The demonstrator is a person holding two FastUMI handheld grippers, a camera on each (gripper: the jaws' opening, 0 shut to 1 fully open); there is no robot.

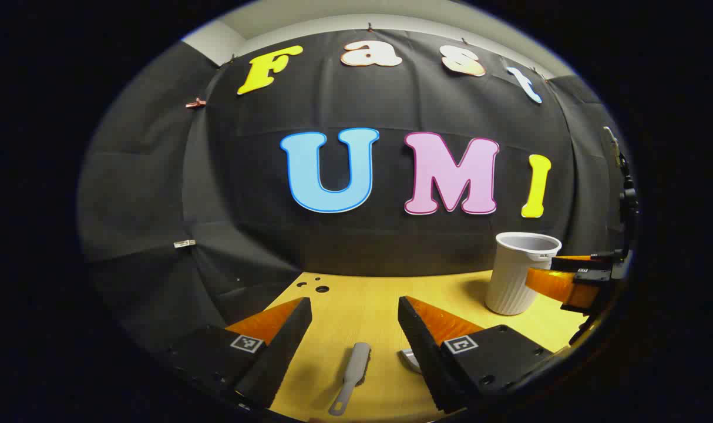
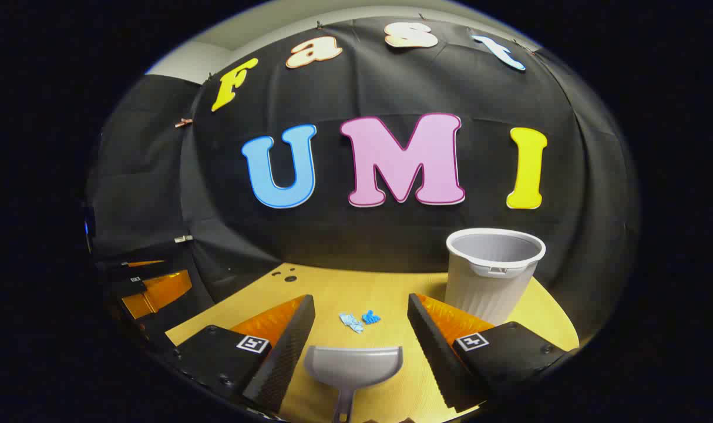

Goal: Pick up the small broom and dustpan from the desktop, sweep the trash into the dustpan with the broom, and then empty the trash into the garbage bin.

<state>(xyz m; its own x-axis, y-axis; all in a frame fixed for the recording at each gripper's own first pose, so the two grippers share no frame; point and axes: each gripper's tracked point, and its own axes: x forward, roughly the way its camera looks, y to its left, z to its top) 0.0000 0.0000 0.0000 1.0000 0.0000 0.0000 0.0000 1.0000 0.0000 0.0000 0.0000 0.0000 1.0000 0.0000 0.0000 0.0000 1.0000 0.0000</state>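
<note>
Wooden desktop (image 1: 356,294), broom (image 1: 352,376) between parted left fingers (image 1: 286,341), dustpan (image 2: 353,367) between parted right fingers (image 2: 292,346)

Both views are lit from overhead, so the wooden counter (image 1: 362,305) glows bright and warm while the dark cloth wall behind soaks up the light and stays dim. Soft shadows sit beside the garbage bin (image 2: 491,276) and under the dustpan (image 2: 354,365). Focus is sharp at the centre. The fisheye bends straight edges strongly toward the rim, where detail darkens and smears. No harsh glare.
</note>
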